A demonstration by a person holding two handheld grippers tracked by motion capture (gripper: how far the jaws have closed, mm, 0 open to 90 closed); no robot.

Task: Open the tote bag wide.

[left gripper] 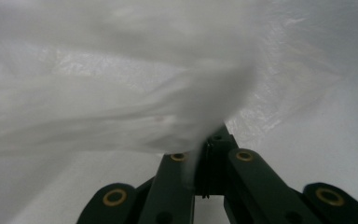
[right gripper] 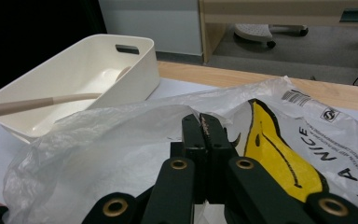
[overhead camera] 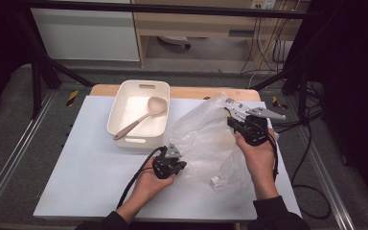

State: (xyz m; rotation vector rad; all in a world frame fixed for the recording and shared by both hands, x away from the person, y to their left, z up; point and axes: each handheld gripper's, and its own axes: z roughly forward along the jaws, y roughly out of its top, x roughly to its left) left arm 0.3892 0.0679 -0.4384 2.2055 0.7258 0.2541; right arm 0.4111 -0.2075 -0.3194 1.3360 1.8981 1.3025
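Note:
A crumpled clear plastic bag (overhead camera: 206, 136) with a yellow printed shape and black lettering stands lifted between my two grippers. My left gripper (overhead camera: 181, 166) is low on the mat at the bag's near left edge, and its jaws (left gripper: 209, 142) are shut with the film (left gripper: 121, 93) pinched between them and draped over them. My right gripper (overhead camera: 232, 122) is raised at the bag's right top. There its jaws (right gripper: 205, 122) are shut on the bag's edge (right gripper: 121, 140), beside the yellow print (right gripper: 275, 158).
A cream bin (overhead camera: 136, 140) stands at the back of the white mat (overhead camera: 91, 177), with a beige spoon (overhead camera: 141, 119) leaning in it; the bin's wall (right gripper: 140, 79) and the spoon's handle (right gripper: 28, 105) lie left of the bag. Cables trail off the table's right side.

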